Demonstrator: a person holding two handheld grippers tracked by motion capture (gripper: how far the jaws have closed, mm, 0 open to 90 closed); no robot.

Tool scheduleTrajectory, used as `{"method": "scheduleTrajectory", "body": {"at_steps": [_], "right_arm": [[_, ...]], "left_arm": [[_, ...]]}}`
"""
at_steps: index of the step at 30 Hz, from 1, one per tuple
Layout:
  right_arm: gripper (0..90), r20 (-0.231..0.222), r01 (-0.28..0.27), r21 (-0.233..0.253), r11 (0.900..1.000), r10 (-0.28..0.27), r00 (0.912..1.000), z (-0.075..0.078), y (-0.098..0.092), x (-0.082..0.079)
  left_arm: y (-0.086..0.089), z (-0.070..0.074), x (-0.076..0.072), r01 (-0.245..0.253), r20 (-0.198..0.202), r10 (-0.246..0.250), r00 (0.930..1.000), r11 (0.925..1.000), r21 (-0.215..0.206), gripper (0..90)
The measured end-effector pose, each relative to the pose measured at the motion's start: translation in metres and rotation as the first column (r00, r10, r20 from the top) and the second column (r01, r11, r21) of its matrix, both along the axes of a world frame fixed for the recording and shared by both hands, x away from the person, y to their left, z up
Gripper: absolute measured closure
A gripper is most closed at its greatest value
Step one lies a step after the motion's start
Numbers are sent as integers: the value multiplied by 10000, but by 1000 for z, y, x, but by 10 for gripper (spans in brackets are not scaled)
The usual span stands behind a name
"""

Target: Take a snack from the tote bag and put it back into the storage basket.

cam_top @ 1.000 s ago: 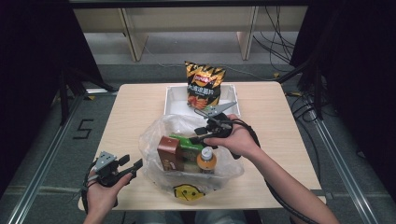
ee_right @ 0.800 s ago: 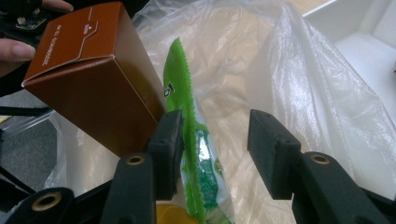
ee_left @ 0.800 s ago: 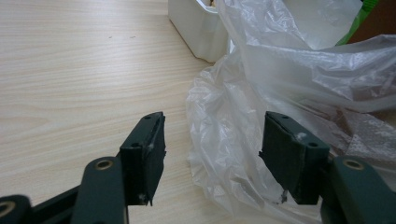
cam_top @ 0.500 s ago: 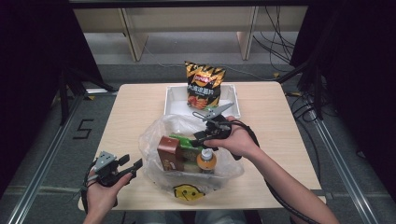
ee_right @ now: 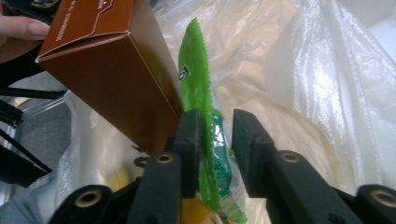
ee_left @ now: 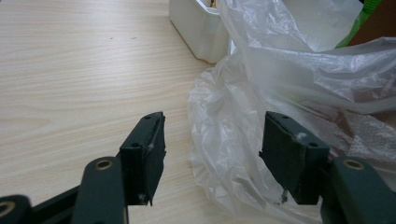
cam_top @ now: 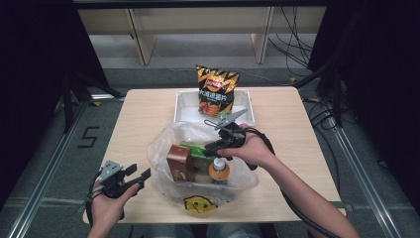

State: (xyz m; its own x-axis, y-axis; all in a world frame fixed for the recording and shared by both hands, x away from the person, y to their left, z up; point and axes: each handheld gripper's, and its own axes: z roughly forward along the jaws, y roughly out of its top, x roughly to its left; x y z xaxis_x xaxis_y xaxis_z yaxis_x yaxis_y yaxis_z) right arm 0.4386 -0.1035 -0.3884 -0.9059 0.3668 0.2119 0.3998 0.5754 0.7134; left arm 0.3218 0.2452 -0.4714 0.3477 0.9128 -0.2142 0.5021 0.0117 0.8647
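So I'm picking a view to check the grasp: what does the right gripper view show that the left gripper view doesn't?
Right gripper view: the right gripper with its fingers around a green packet, a gap still showing on one side, beside a brown carton. Left gripper view: the left gripper open over bare table, plus a white tray. Both show the clear plastic bag.

The worktop (ee_left: 70, 70) is pale wood-grain laminate, smooth and matt. The bag (ee_left: 299, 79) is thin clear plastic film, crinkled and faintly shiny. Inside it, the green packet (ee_right: 205, 121) is glossy plastic foil with a saw-toothed edge, and the brown carton (ee_right: 112, 70) is smooth cardboard with a slight sheen. The white tray (ee_left: 198, 28) looks like matt plastic. The left tool (ee_left: 212, 149) has matt black pads (ee_left: 287, 149), scuffed at the edges.
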Motion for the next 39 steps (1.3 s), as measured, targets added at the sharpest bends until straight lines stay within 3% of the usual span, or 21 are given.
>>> {"method": "scheduleTrajectory", "body": {"at_steps": [7,11,25,28,31,36,39], "right_arm": [[854,-257,-287,-18,9996,286,9993,-1,-1,0],[896,-102,-343,-62,9994,342,9994,0,-2,1],[900,298,-437,77,9990,434,9986,1,-2,1],[900,208,-145,221,9996,140,9997,2,-2,0],[900,285,-317,273,9991,309,9991,4,-3,1],[900,432,-156,407,9990,139,9990,9,-6,0],[900,289,108,511,9986,-123,9995,11,-7,-1]], "left_arm": [[0,0,0,12,20,-12,10000,10000,-60,391],[1,0,0,-48,10,48,10000,10000,-6,391],[1,0,0,-60,-12,60,10000,10000,56,392],[1,0,0,-48,32,48,10000,10000,-8,392],[2,0,0,-53,34,53,10000,10000,-2,392],[1,0,0,-53,21,53,10000,10000,-2,392],[1,0,0,-72,11,72,10000,10000,28,392]]}}
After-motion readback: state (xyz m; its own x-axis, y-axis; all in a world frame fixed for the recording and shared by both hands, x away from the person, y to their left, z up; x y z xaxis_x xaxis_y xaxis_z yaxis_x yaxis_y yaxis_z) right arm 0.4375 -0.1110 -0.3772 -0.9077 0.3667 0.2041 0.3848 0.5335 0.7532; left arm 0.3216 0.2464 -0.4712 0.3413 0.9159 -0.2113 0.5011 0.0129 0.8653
